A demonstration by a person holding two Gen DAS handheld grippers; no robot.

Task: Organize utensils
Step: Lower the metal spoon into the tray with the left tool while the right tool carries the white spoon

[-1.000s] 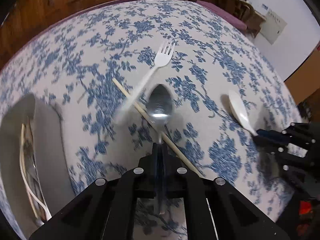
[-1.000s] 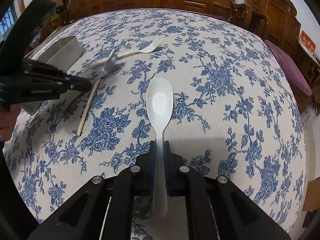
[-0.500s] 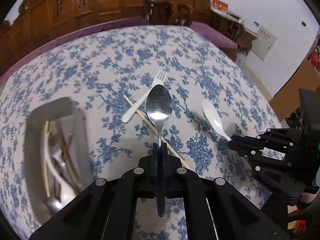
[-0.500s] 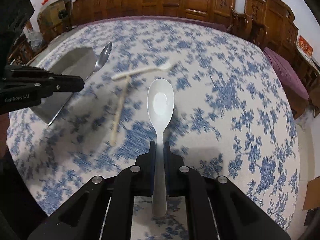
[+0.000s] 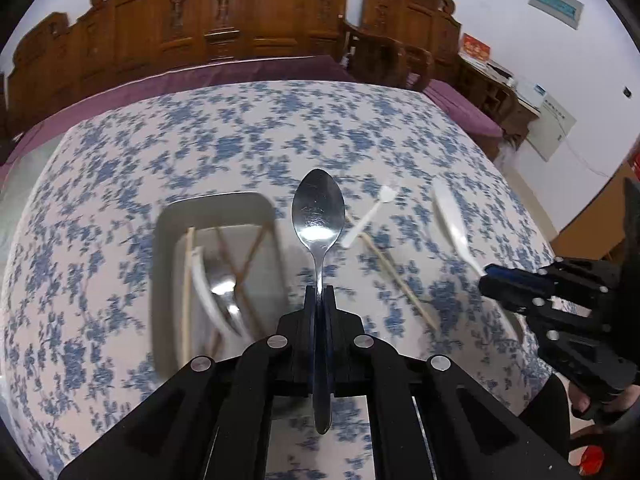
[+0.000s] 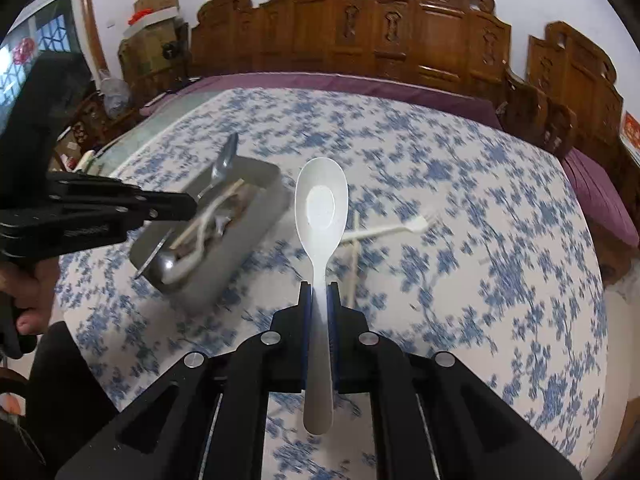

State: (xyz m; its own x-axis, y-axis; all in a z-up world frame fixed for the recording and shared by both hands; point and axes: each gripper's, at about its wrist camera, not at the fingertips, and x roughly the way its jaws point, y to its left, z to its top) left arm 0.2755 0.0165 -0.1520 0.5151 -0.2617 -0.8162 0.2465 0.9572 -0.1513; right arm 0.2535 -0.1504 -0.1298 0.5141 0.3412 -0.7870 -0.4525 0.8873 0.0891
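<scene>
Both grippers have risen off the counter since a second ago, each carrying its spoon, and the grey rectangular metal tray point(image 5: 168, 216) has swung into plain view. Clamped tight in the left gripper point(image 5: 319, 294) is the polished steel spoon point(image 5: 318, 212), handle pinched between the jaws, bowl forward, hanging beside the tray's right wall. Pinched the same way in the right gripper point(image 6: 319, 290) is the white plastic soup spoon point(image 6: 320, 208), above the blue-flowered tablecloth on the counter point(image 6: 500, 240). Chopsticks, a white utensil and another steel spoon already lie in the tray. Left on the cloth are the white plastic fork point(image 6: 394, 230) and a pale wooden chopstick point(image 6: 354, 256), crossed and touching. Steel is stiff and slick, so a mid-handle hold seems right; a hold further back would probably let it swing. Plastic is light and slightly springy, likely forgiving. Thin and flat on the cloth, the chopstick will probably be awkward to pinch; its free end looks best.
</scene>
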